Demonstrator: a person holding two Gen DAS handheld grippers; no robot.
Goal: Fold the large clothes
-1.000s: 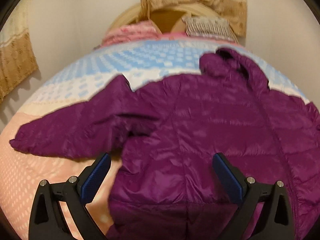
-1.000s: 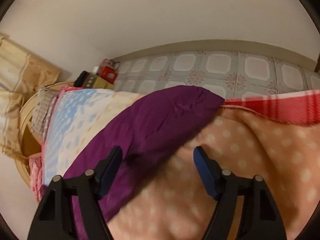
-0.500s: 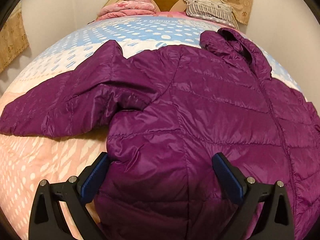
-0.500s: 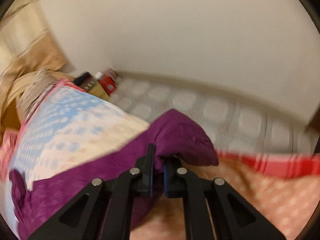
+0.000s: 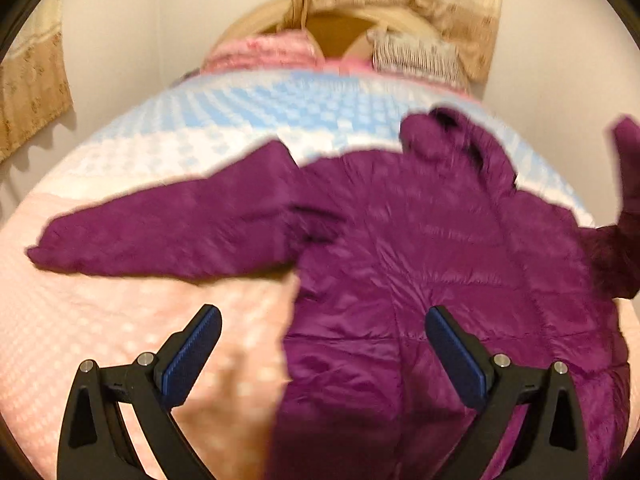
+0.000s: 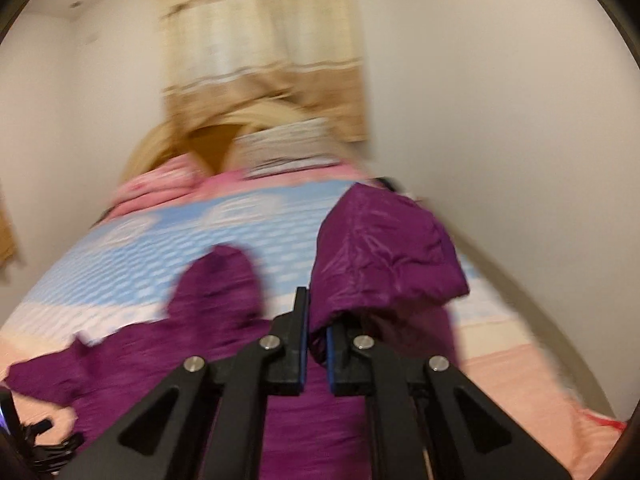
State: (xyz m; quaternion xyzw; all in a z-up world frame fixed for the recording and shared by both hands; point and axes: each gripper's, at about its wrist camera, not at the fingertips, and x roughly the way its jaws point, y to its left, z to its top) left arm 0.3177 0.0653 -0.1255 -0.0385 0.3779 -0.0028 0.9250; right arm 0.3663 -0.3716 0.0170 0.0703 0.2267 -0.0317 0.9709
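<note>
Jacket (image 5: 420,264) spread on bed (image 5: 120,340); pillows (image 5: 416,54) behind, at headboard (image 5: 332,28).

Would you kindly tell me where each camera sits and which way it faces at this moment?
Left wrist: on the left claw, above the bed's foot, facing the headboard over the purple quilted puffer jacket; its open blue-padded fingers show.
Right wrist: on the right claw, facing the headboard; its fingers, shut on the jacket's raised sleeve, show.
Shared: the jacket, the blue-and-white checked bedspread, the beige curtain.
</note>
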